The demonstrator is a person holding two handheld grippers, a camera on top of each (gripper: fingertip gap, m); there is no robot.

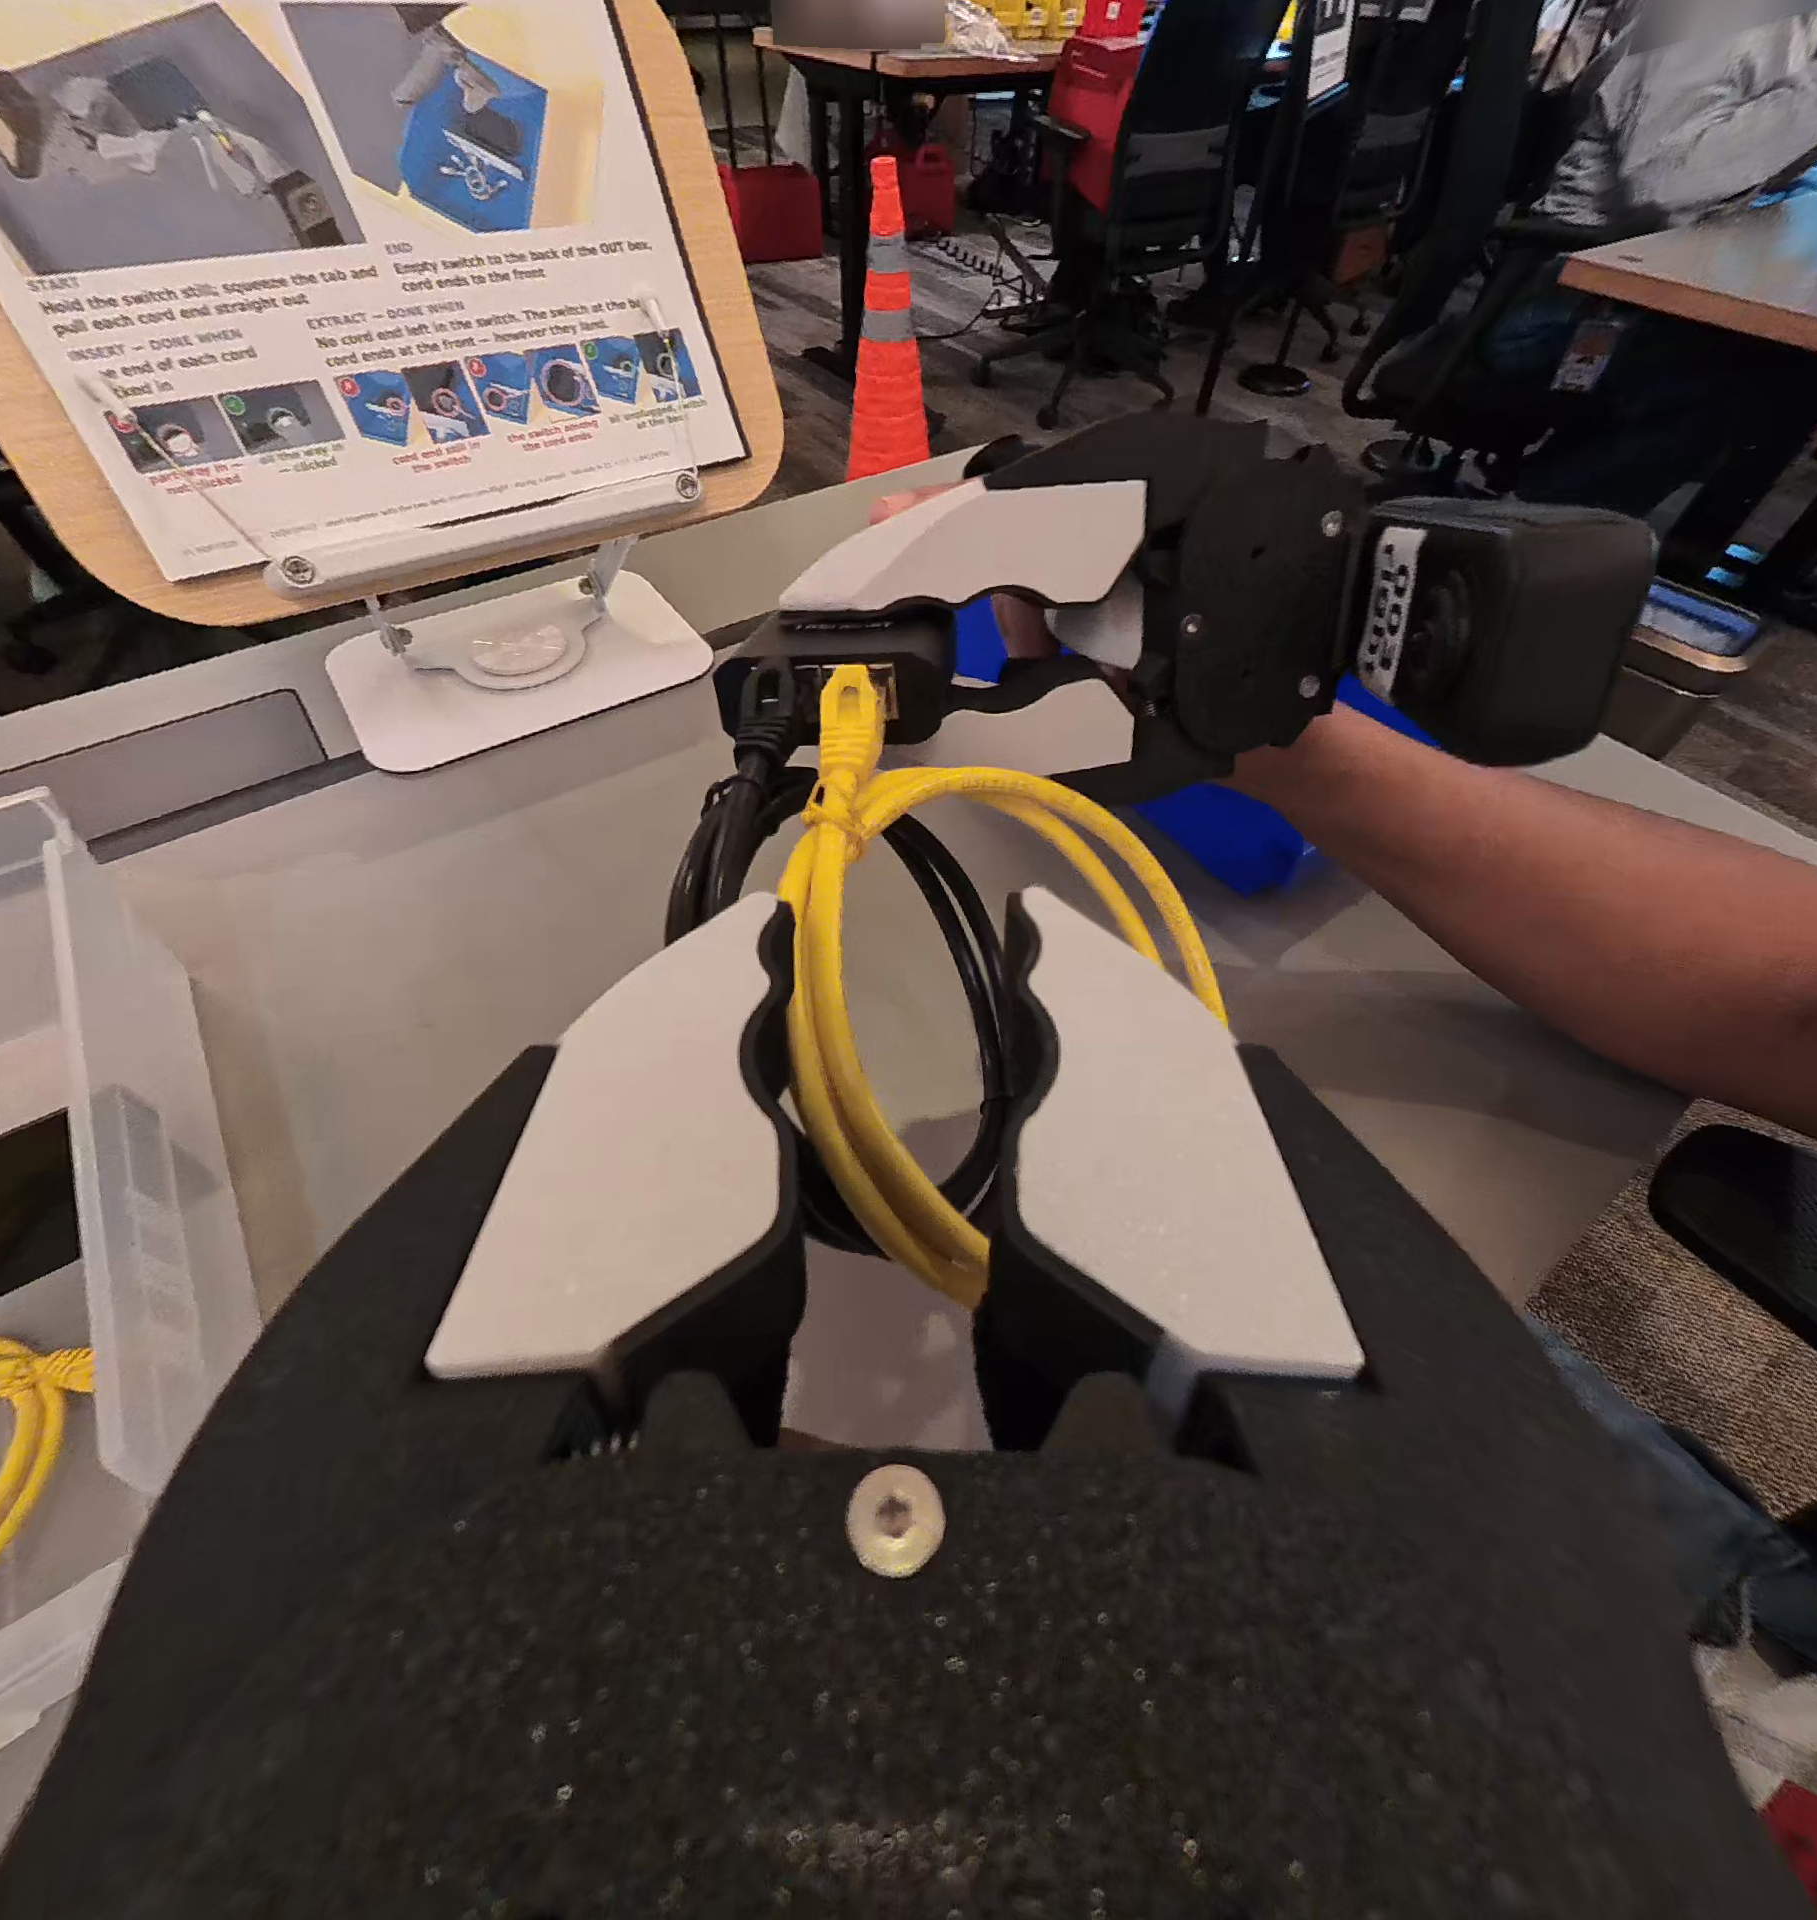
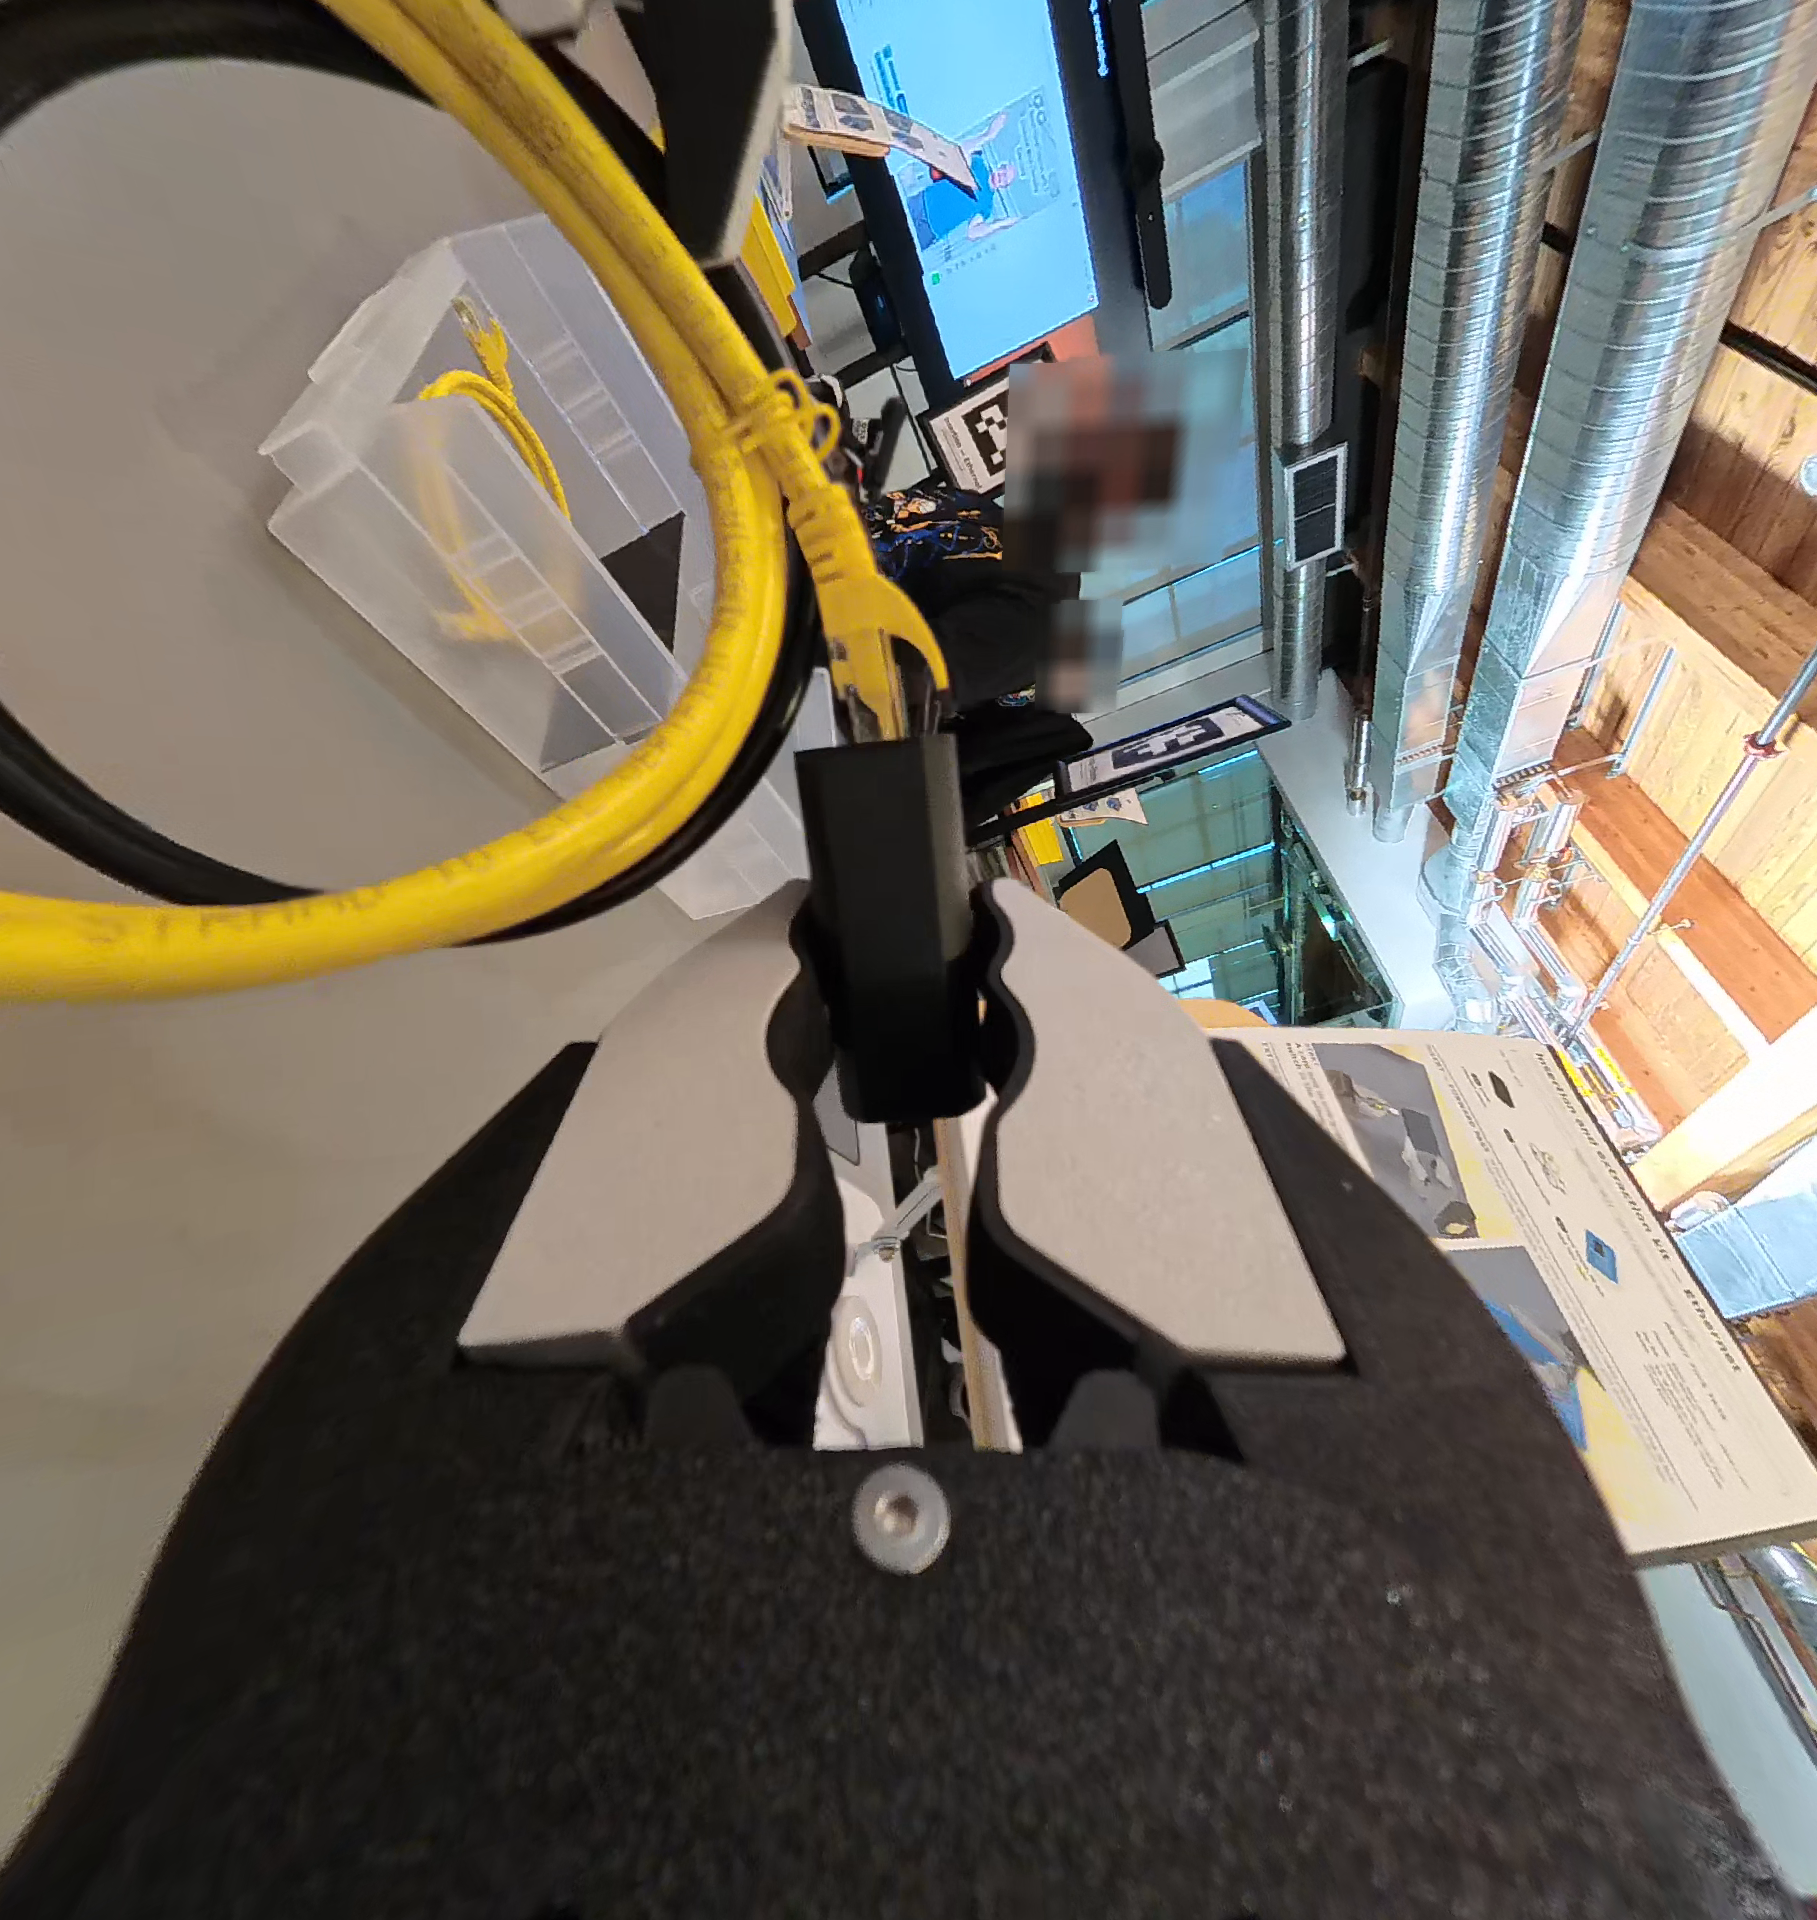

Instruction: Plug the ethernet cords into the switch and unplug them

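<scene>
Inside clear bin (image 2: 488, 582), yellow cord (image 2: 488, 416).

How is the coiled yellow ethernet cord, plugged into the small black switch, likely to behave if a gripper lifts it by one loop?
The coiled yellow ethernet cord would probably flex yet keep its coil, since a tie bundles it. Its thin strands suggest little weight. It may tug the small black switch, where its plug sits.

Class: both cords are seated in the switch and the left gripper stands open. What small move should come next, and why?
Probably ease the left gripper forward to the yellow plug and close on it, since the right gripper clamps the switch steady and the left jaws only straddle the cable loops.
</scene>
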